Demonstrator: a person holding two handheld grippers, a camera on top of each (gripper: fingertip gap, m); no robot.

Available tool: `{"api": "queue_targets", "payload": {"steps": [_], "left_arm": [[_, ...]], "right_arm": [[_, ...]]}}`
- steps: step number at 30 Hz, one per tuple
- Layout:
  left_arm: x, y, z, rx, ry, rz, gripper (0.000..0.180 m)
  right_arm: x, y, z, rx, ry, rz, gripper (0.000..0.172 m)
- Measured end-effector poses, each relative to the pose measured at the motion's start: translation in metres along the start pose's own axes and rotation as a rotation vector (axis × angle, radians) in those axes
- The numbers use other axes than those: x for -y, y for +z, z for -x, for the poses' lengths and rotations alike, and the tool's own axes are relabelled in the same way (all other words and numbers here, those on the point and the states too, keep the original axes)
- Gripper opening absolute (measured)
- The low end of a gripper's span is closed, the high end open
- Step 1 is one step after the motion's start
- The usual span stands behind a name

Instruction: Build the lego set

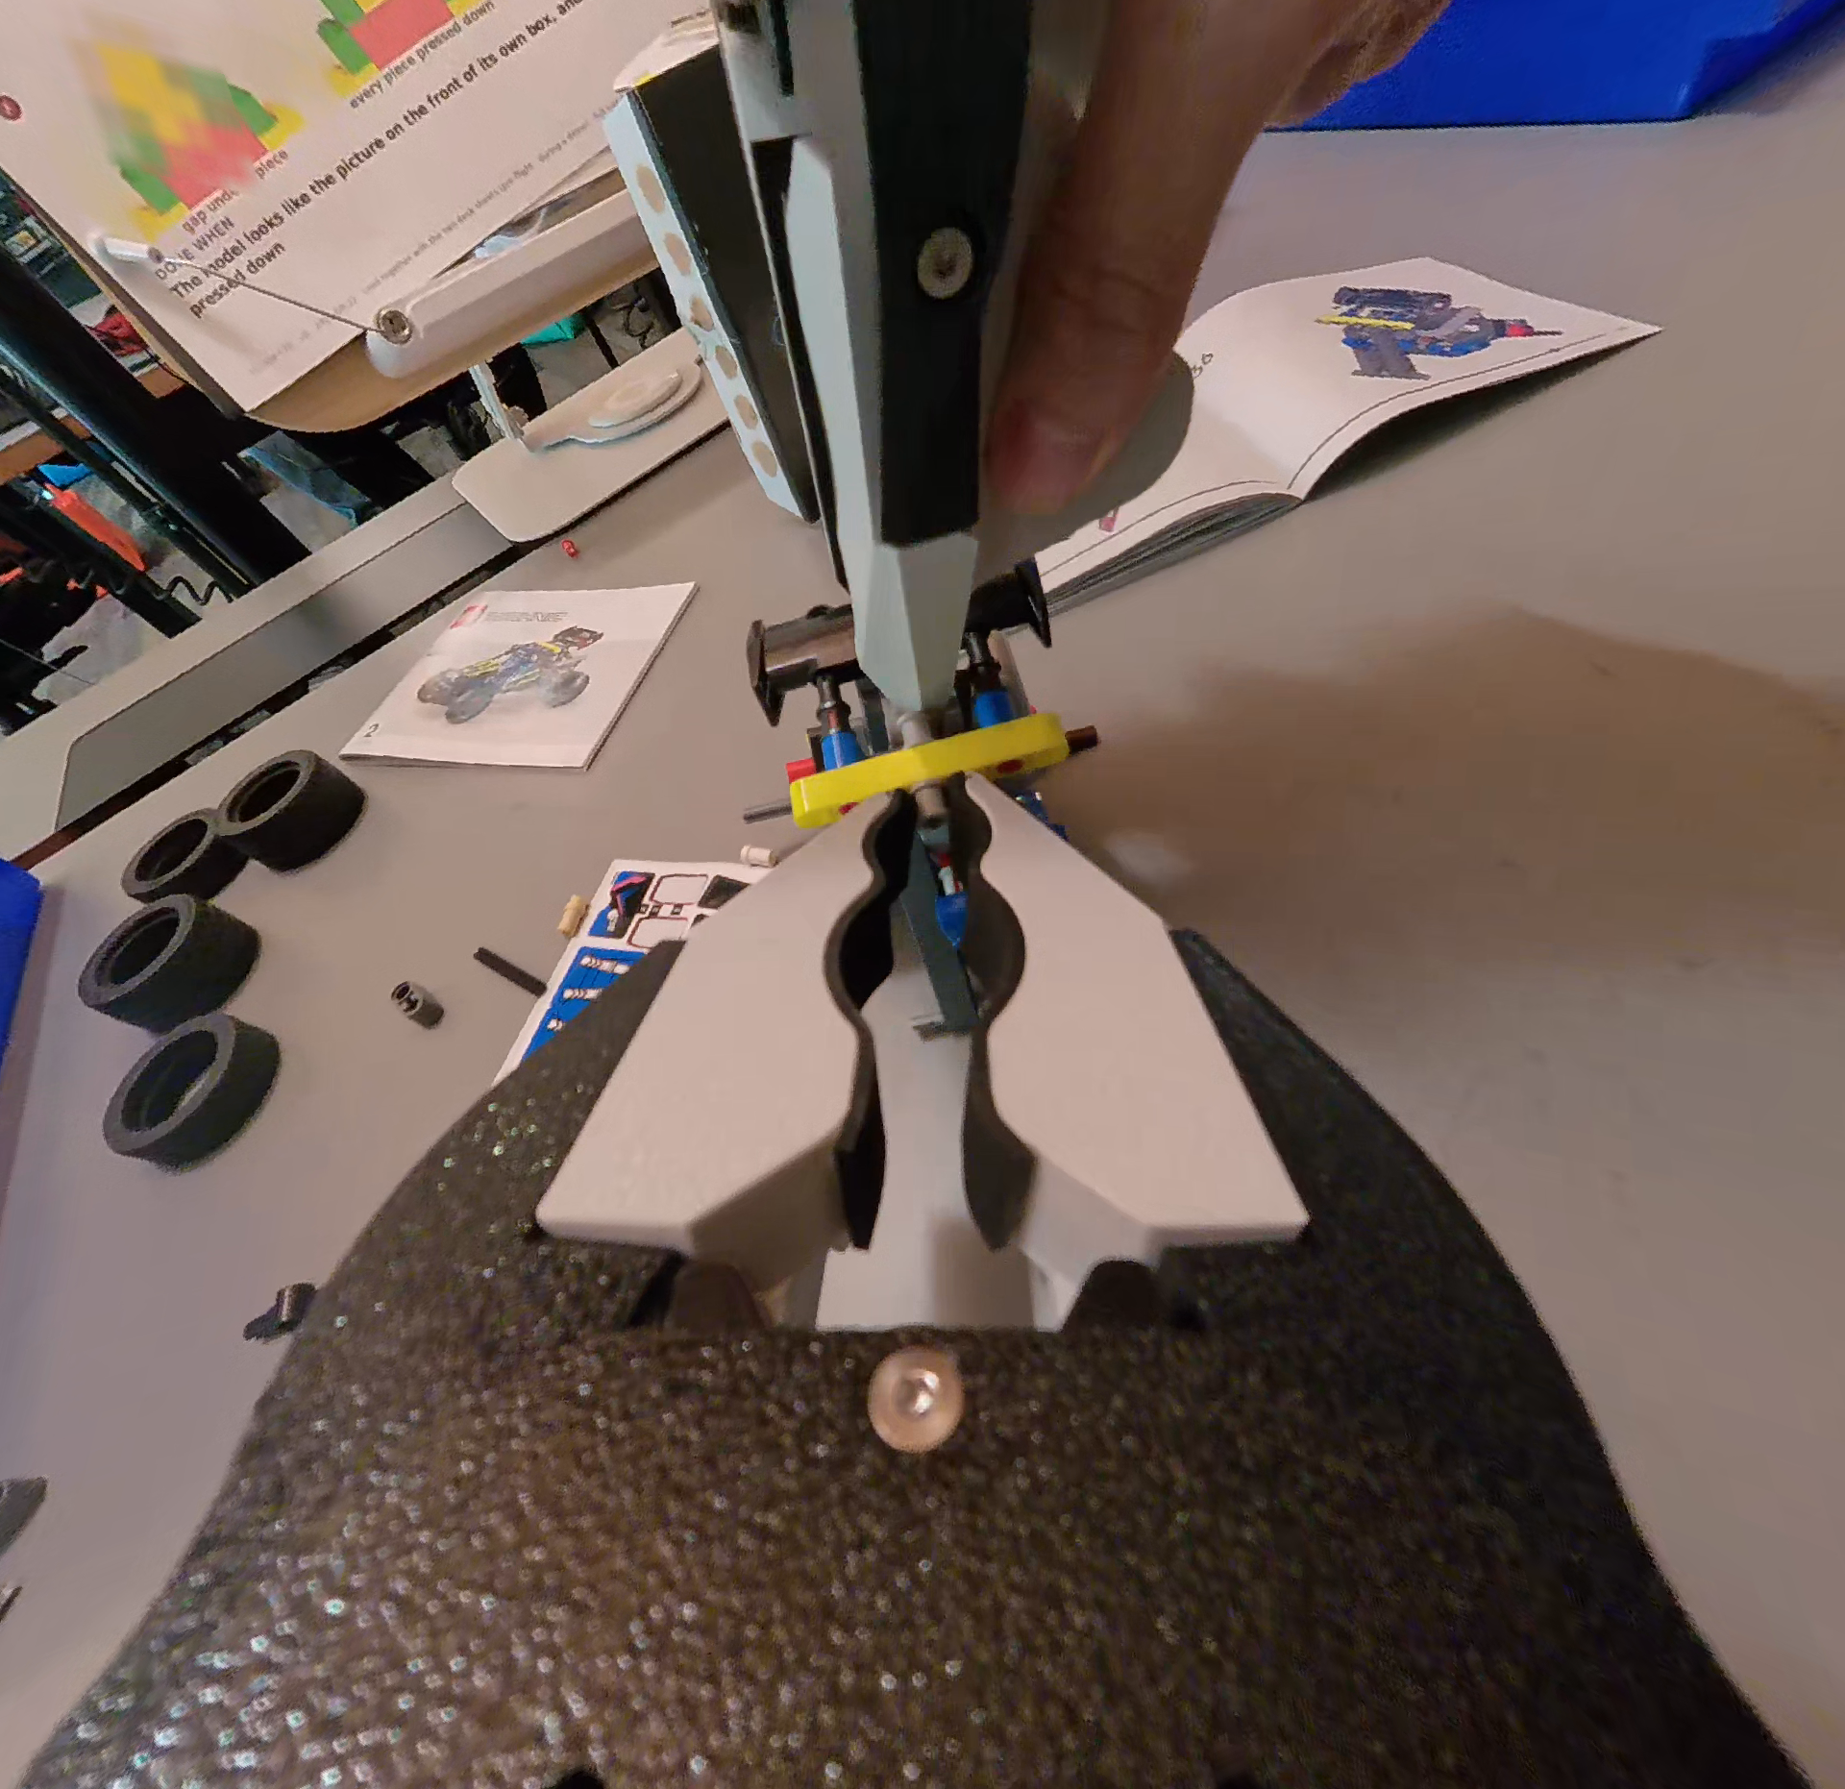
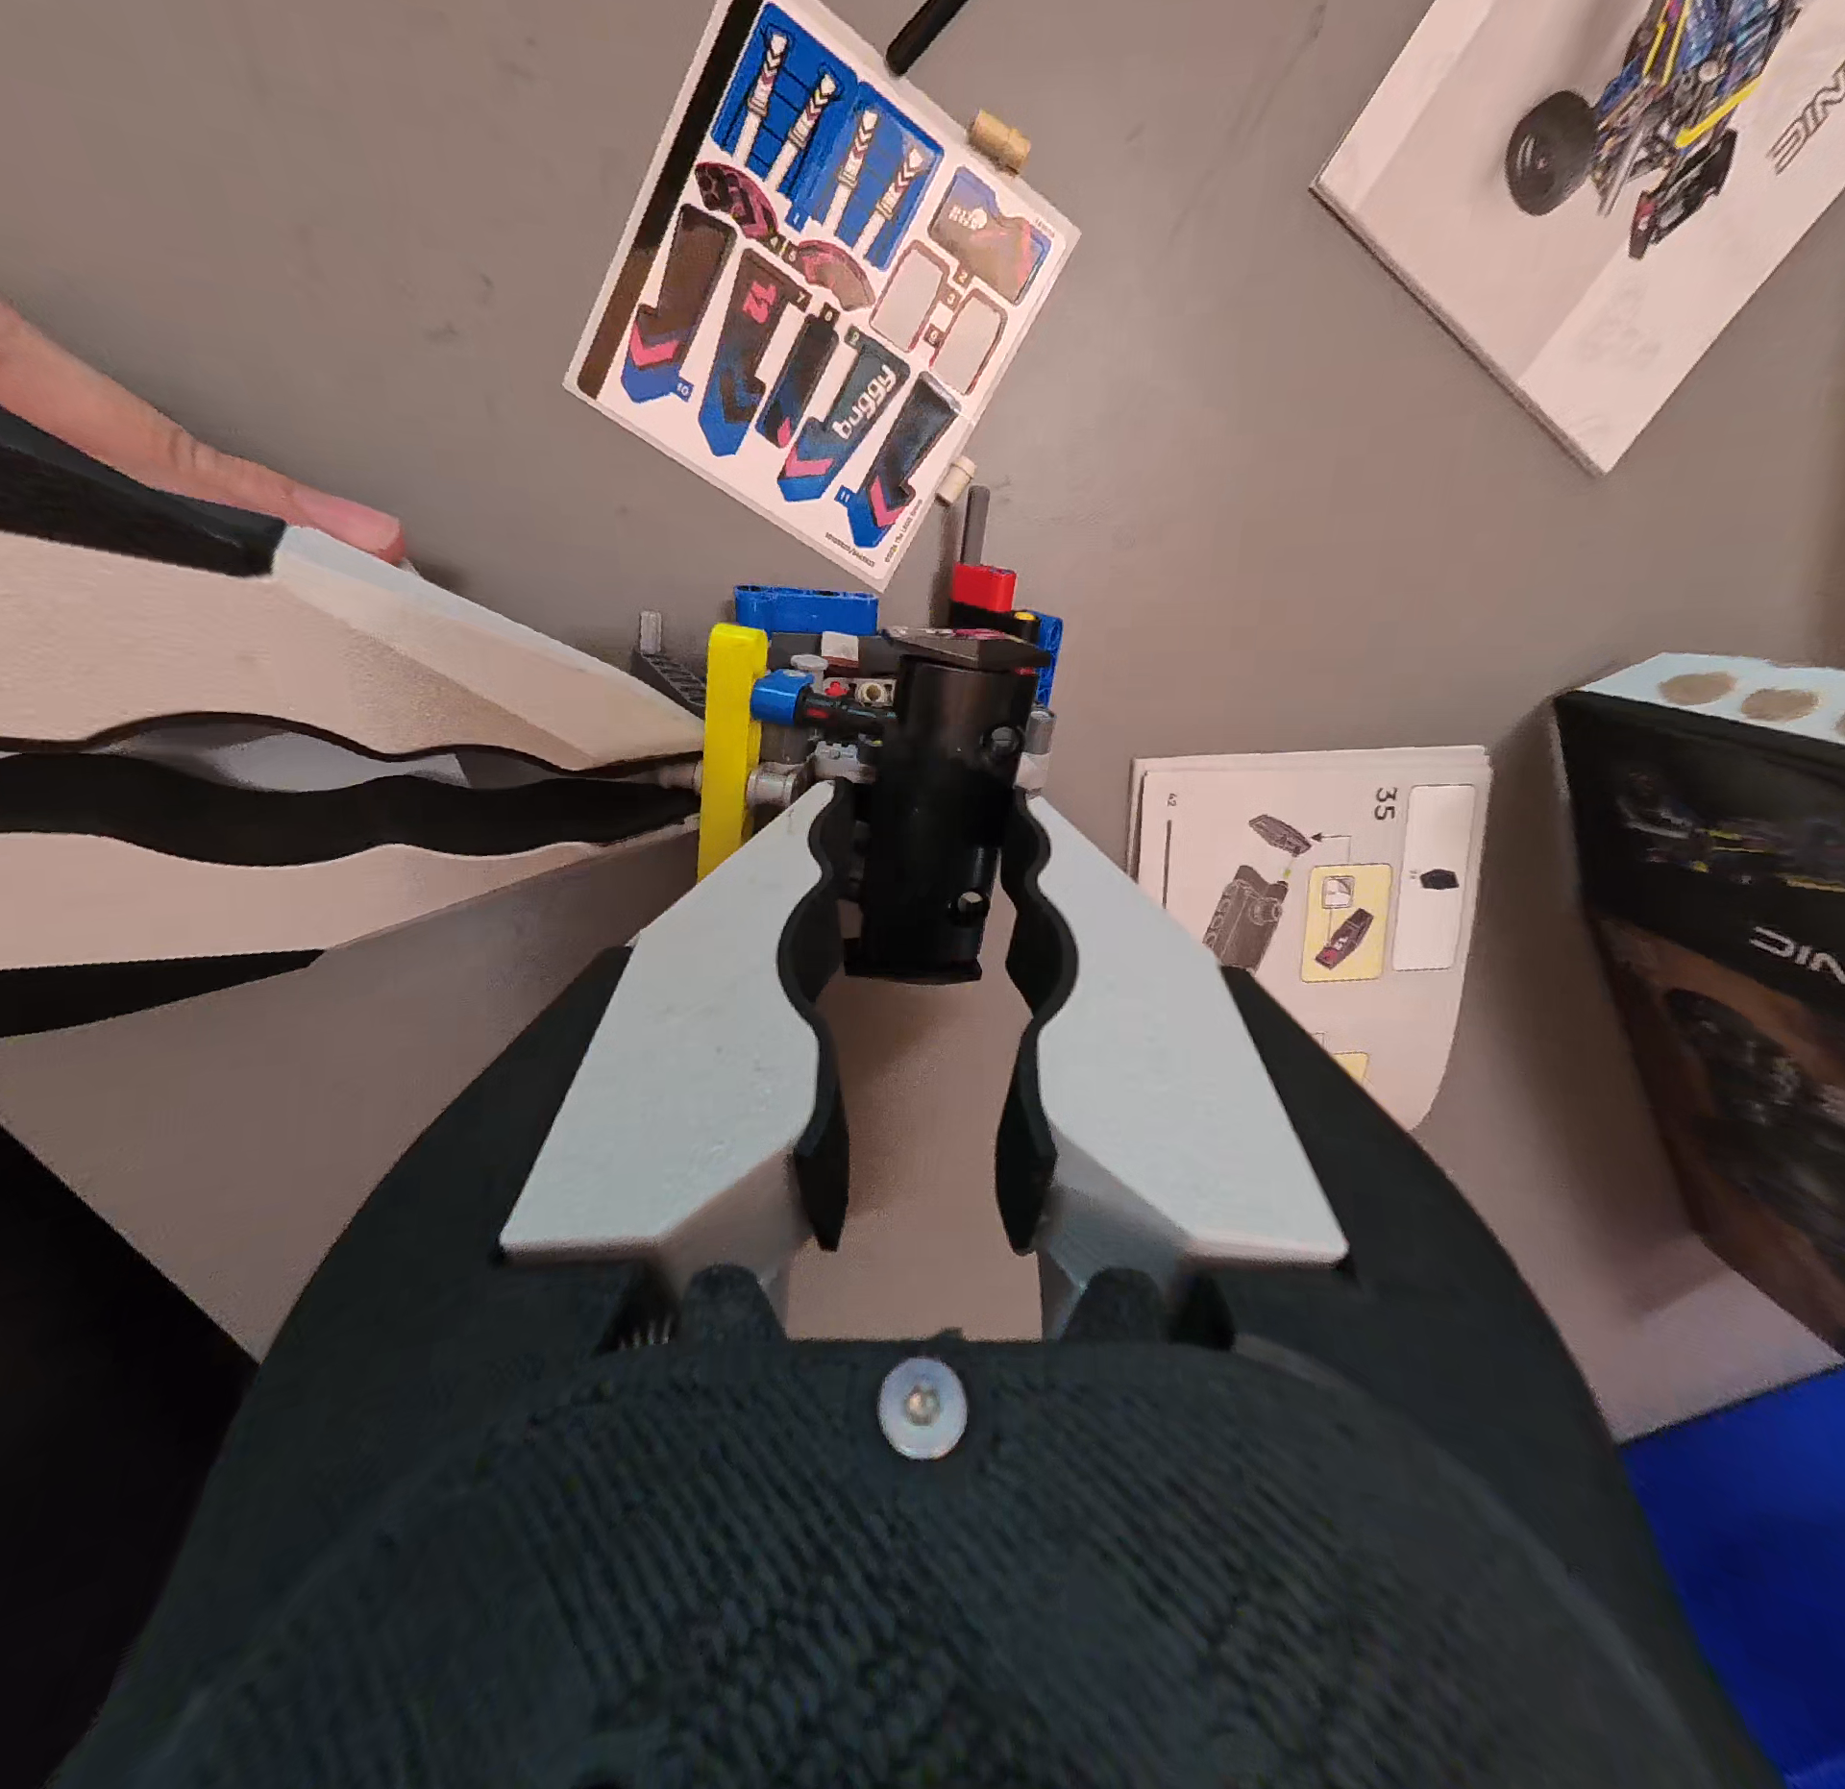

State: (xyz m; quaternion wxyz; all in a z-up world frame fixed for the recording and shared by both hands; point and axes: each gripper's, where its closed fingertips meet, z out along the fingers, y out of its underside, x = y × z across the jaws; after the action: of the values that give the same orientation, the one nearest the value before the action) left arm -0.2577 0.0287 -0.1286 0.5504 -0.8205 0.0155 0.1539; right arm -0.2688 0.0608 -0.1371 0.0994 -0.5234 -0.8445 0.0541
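From my left wrist view, my left tongs (image 1: 933,801) sit at frame centre, nearly closed, nipped on a small light-grey plastic pin (image 1: 930,796) that pokes through the middle of a flat yellow plastic beam (image 1: 923,765). That beam runs left to right across the frame, squarely across the line of my left fingers, so the pin's long axis points straight along them, away from me. The beam belongs to a half-built toy vehicle of blue, black and grey plastic bricks (image 2: 879,703), standing on the grey surface (image 1: 1398,943) in the middle of both views. My right tongs (image 2: 923,843) come down from the top of the left view and stand part open around the model's black cylindrical block (image 2: 933,843), both black pads against its sides; its long axis runs up the frame in the right wrist view. The left fingers (image 2: 449,663) enter there from the left edge, at a right angle to mine.
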Motion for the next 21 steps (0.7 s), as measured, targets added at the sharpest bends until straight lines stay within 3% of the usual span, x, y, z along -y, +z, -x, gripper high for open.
{"api": "queue_targets", "payload": {"steps": [6,10,16,21], "left_arm": [[0.0000,0.0013,-0.0028,-0.018,0.005,0.000,0.005],[0.0002,0.0019,-0.0028,-0.017,0.007,-0.002,0.004],[0.0001,0.0019,-0.0002,0.001,0.000,-0.001,0.004],[0.0000,0.0012,-0.0005,0.014,-0.004,0.002,0.004]], "right_arm": [[-0.0018,0.0006,-0.0009,0.072,-0.019,-0.033,0.029],[-0.0010,0.0003,-0.0013,0.224,0.041,-0.117,0.031],[0.0057,-0.0019,-0.0053,0.054,-0.007,-0.263,0.032],[0.0054,-0.0032,-0.0052,-0.025,-0.001,-0.287,0.031]]}}
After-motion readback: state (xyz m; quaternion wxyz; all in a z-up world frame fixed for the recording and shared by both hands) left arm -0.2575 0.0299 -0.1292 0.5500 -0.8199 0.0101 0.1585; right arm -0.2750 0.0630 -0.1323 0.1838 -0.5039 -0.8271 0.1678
